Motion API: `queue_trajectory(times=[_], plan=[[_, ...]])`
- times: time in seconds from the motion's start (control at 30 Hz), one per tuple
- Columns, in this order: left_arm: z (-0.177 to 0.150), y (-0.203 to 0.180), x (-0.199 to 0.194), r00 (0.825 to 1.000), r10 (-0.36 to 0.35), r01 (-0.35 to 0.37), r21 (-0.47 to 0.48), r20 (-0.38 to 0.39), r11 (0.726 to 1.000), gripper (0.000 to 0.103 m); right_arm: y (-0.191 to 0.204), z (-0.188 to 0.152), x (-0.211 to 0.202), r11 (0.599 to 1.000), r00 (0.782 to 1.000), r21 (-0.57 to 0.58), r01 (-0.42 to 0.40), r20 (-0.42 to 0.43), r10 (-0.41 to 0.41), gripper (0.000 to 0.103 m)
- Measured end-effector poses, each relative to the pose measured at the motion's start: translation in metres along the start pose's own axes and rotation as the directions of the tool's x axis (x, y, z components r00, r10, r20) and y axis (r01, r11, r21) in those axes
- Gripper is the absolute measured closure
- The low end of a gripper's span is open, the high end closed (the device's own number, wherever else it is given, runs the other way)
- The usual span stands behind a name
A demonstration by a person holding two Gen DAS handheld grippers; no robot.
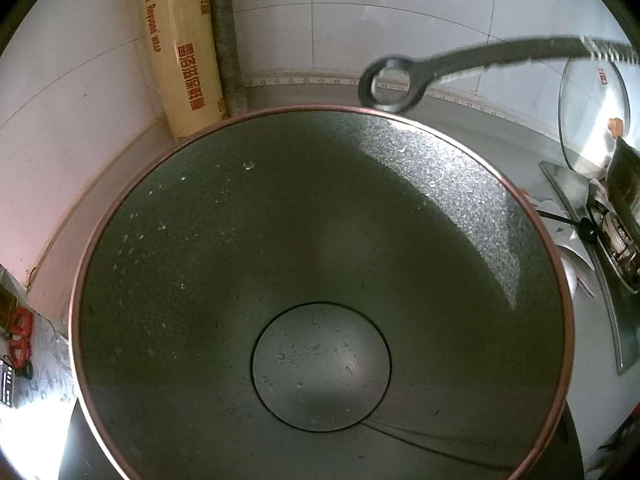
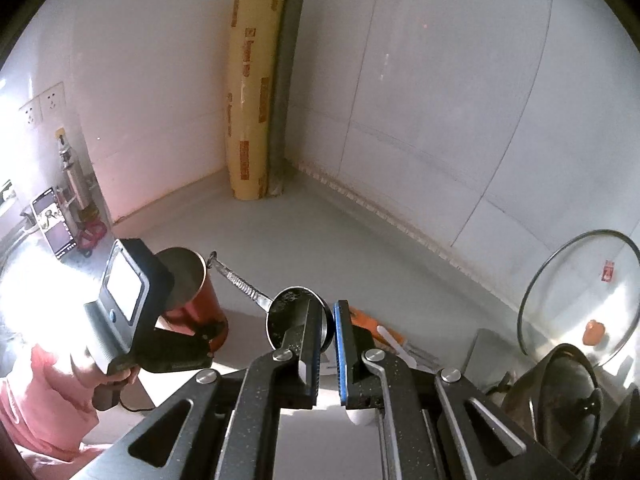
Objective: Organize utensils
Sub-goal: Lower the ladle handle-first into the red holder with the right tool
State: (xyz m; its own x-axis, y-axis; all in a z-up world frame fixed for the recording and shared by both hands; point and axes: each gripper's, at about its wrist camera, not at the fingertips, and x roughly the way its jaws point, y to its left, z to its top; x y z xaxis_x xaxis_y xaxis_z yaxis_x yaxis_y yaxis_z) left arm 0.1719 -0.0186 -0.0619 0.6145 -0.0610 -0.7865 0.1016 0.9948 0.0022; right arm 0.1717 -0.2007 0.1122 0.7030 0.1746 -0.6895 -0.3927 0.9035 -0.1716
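A red metal cup [image 2: 200, 300] with a copper rim [image 1: 320, 109] fills the left wrist view, wet and holding nothing inside. My left gripper [image 2: 196, 316], held by a hand in a pink sleeve, is shut on the cup; its fingers are hidden in its own view. My right gripper [image 2: 326, 344] is shut on the bowl of a dark ladle [image 2: 296, 320]. The ladle's handle [image 1: 500, 56] reaches toward the cup, and its ring end [image 1: 390, 84] hovers just over the cup's far rim.
A roll of cling wrap [image 2: 252, 100] stands in the wall corner beside a grey pipe [image 2: 288, 80]. A glass lid [image 2: 580, 292] leans on the right wall above a dark pot lid [image 2: 560, 392]. A stove burner [image 1: 616, 240] lies to the right, a phone [image 2: 54, 224] at the left.
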Motion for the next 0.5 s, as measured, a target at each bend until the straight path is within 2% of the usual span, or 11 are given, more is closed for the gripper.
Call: queue_trajectory(times=[0.2,0.5], plan=[[0.000,0.000,0.000,1.000,0.000,0.000,0.000,0.000,1.000,0.013,-0.001,0.006,-0.008,1.000,1.000,-0.014,-0.006,0.018,0.006,0.096],[0.000,0.000,0.000,1.000,-0.002,0.002,0.003,-0.001,1.000,0.013,0.025,0.007,0.008,0.995,0.998,-0.096,-0.040,-0.048,0.035,0.096]])
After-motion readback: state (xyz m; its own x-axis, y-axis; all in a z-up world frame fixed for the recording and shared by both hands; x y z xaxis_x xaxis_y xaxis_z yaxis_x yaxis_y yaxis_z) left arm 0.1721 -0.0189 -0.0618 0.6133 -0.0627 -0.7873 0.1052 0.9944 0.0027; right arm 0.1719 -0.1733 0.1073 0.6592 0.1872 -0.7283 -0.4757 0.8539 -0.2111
